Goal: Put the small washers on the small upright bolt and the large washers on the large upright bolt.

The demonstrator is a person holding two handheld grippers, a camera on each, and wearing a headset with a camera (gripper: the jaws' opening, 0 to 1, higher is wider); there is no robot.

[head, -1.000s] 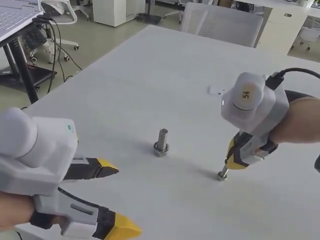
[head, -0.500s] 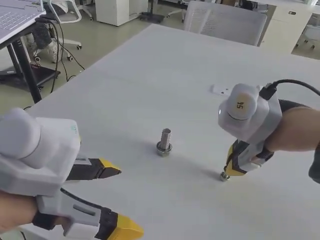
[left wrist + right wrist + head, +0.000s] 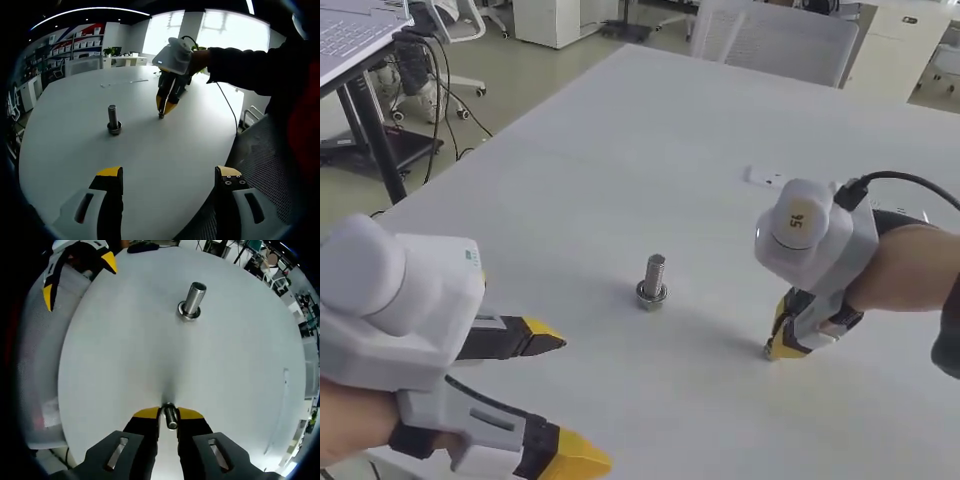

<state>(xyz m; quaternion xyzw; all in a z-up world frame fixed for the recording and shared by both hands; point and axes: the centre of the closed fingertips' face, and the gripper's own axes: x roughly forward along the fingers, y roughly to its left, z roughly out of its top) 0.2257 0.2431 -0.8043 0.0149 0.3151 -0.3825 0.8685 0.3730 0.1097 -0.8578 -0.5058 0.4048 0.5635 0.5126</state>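
Note:
The large upright bolt stands mid-table with washers stacked at its base; it also appears in the left gripper view and the right gripper view. Right of it, my right gripper points down at the table, its yellow tips closed around the small upright bolt. The left gripper view catches that bolt's foot under the right gripper. My left gripper hovers open at the near left corner with nothing between its fingers.
A small white tag lies on the white table behind the right gripper. A grey chair stands at the far edge. A desk with a laptop and cables stands beyond the left edge.
The right gripper has sunk lower over the small bolt, whose foot now hides behind the yellow tips in the head view. The left gripper stays put.

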